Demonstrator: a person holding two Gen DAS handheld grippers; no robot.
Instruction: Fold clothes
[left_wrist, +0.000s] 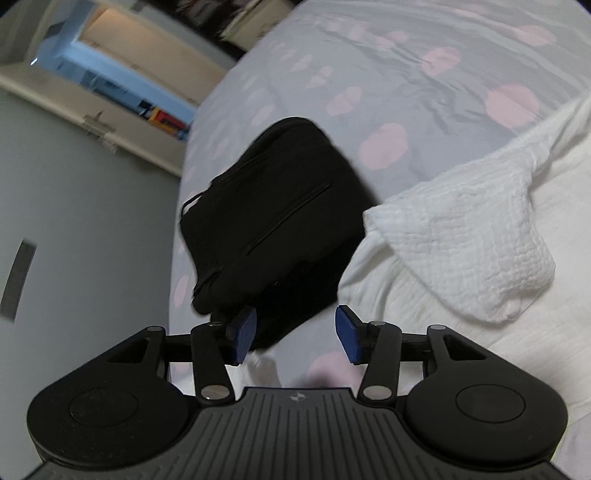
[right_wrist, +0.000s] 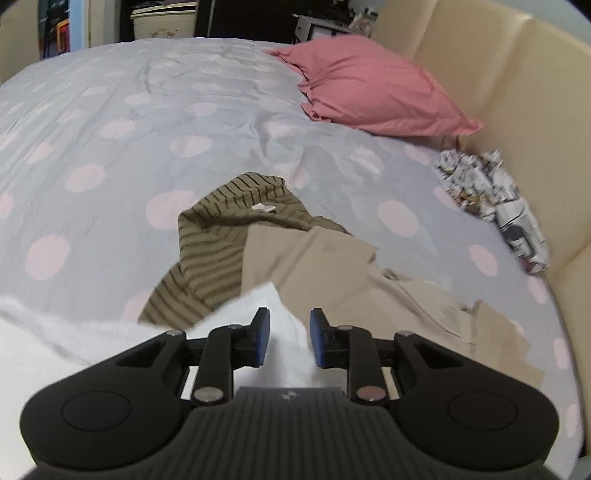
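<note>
- Black bag (left_wrist: 273, 225) lies zipped on the dotted bedsheet (left_wrist: 388, 74); contents not visible.
- White garment (left_wrist: 461, 236) lies beside the bag.
- Left gripper (left_wrist: 293, 338): fingers wide apart, holding nothing, above the bag's near edge.
- Right gripper (right_wrist: 288, 338): fingers parted, white cloth (right_wrist: 280, 332) between them; grip unclear.
- Striped top (right_wrist: 221, 236) and beige garment (right_wrist: 332, 273) lie ahead.
</note>
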